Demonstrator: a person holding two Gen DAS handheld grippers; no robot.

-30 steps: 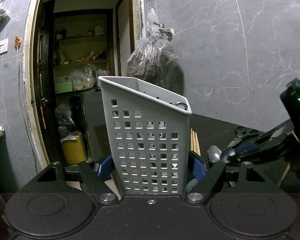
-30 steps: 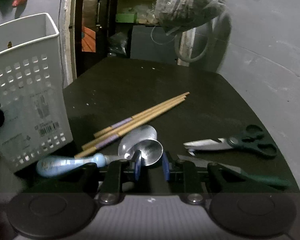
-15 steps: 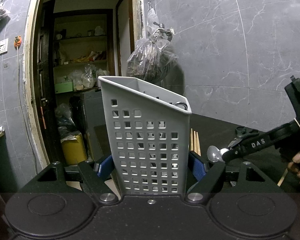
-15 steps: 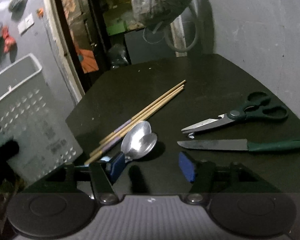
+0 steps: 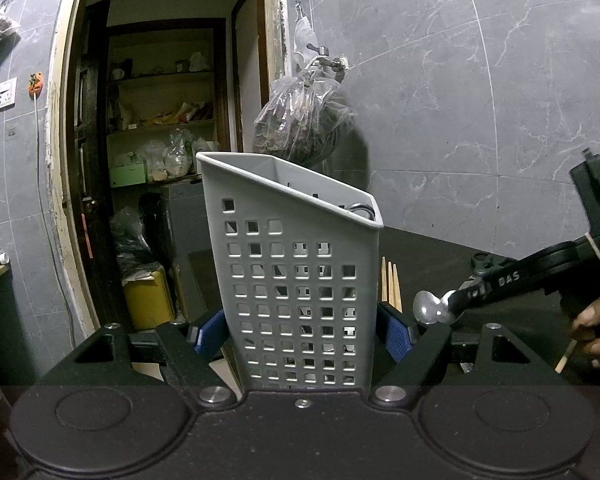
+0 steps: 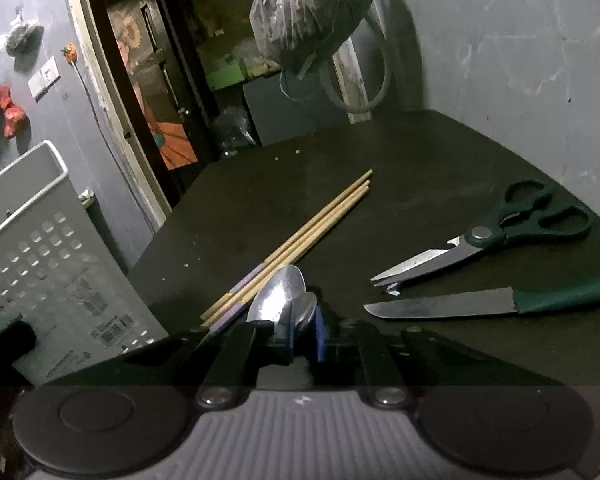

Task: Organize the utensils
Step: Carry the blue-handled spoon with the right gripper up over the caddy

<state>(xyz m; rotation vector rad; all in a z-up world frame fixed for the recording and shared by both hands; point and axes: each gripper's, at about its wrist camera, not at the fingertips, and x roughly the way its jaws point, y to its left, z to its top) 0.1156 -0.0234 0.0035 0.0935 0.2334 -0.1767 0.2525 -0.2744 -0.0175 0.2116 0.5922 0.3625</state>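
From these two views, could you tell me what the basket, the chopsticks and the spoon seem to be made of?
Basket: matte grey plastic, apparently moulded, with square holes punched through its walls. Chopsticks: pale wood or bamboo, dull, with purplish bands. Spoon: polished metal, likely steel, given its mirror-like glare.

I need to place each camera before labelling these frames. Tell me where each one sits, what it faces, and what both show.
Left wrist: sits on the left gripper, facing the grey basket clamped between its fingers, doorway behind; a hand shows at right.
Right wrist: sits on the right gripper, facing the dark table; its jaws are closing on the spoon.
Shared: basket, spoon, chopsticks, scissors.
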